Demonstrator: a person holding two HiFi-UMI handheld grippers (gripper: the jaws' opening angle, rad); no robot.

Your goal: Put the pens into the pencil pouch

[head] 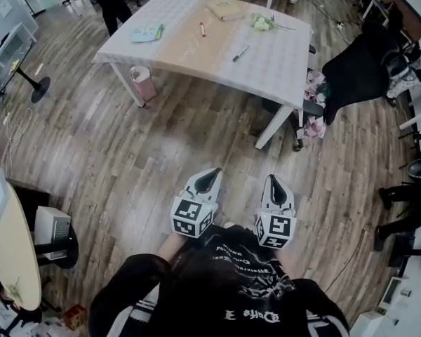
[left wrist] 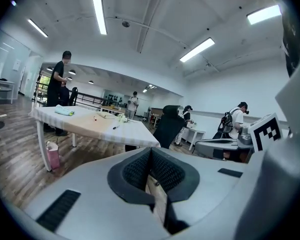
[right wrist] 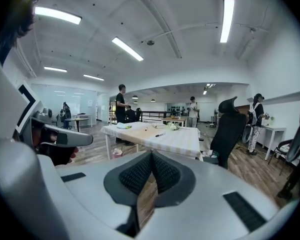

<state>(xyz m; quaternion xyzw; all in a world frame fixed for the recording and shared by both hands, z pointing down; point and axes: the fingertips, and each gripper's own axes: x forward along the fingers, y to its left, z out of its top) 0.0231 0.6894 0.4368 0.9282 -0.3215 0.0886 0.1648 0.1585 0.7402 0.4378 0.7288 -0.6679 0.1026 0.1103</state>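
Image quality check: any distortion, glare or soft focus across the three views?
Head view: fisheye bows the table edges; pale glare on the wood floor. Left gripper view: dark vignetted corners, ceiling light blown out. Right gripper view: same vignette, ceiling curved, yet the black pen on the table stays distinguishable.

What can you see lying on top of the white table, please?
On the table lie a light blue pouch, a red pen, a black pen, a flat tan item and a pale green bundle. The pouch's inside cannot be seen.
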